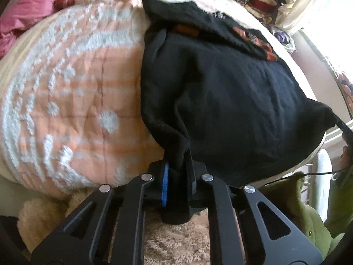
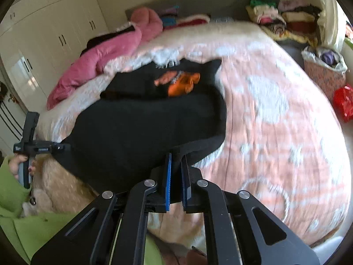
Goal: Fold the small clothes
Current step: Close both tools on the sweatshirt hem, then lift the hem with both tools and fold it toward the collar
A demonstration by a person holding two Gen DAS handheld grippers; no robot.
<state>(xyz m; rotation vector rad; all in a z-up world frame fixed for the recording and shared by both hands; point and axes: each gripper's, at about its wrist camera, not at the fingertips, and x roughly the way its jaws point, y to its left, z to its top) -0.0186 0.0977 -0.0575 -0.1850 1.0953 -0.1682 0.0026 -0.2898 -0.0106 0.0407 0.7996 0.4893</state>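
My left tool (image 1: 178, 174) and right tool (image 2: 175, 176) each pinched a near corner of the black fleece garment (image 2: 141, 128). Its body stretched away from me toward the bed's (image 2: 275, 114) far edge.

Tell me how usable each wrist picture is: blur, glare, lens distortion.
Left wrist view: strong fisheye bulge; the window at upper right is blown out; the black garment reads as near-featureless dark; the bedspread is slightly smeared. Right wrist view: same bulge, with motion blur across the bedspread's pattern and the garment's orange print, while the right claw stays sharp.
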